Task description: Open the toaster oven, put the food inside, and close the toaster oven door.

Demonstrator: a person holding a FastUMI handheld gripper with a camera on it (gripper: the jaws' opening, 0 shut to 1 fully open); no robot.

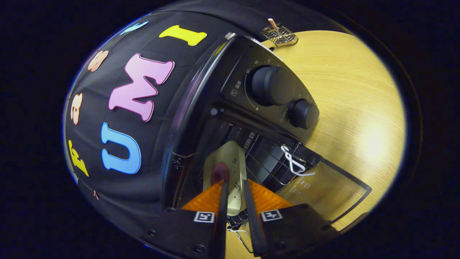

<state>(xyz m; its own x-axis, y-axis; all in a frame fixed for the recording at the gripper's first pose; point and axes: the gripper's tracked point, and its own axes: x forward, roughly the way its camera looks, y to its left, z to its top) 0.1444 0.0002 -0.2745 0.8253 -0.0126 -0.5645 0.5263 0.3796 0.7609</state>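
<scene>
The jaws pinch a pale tray by its near edge, a dark piece of food just ahead of them. The tray reaches into the oven, its door hanging open over the counter.

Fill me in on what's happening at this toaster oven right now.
The hand-held gripper is shut on a pale plate carrying a dark piece of food, and is pushing it into the toaster oven. The glass door is swung open, and the plate sits over the wire rack inside. The oven stands on a wooden table, with a small wire holder beyond it. The door has not yet been closed.
</scene>
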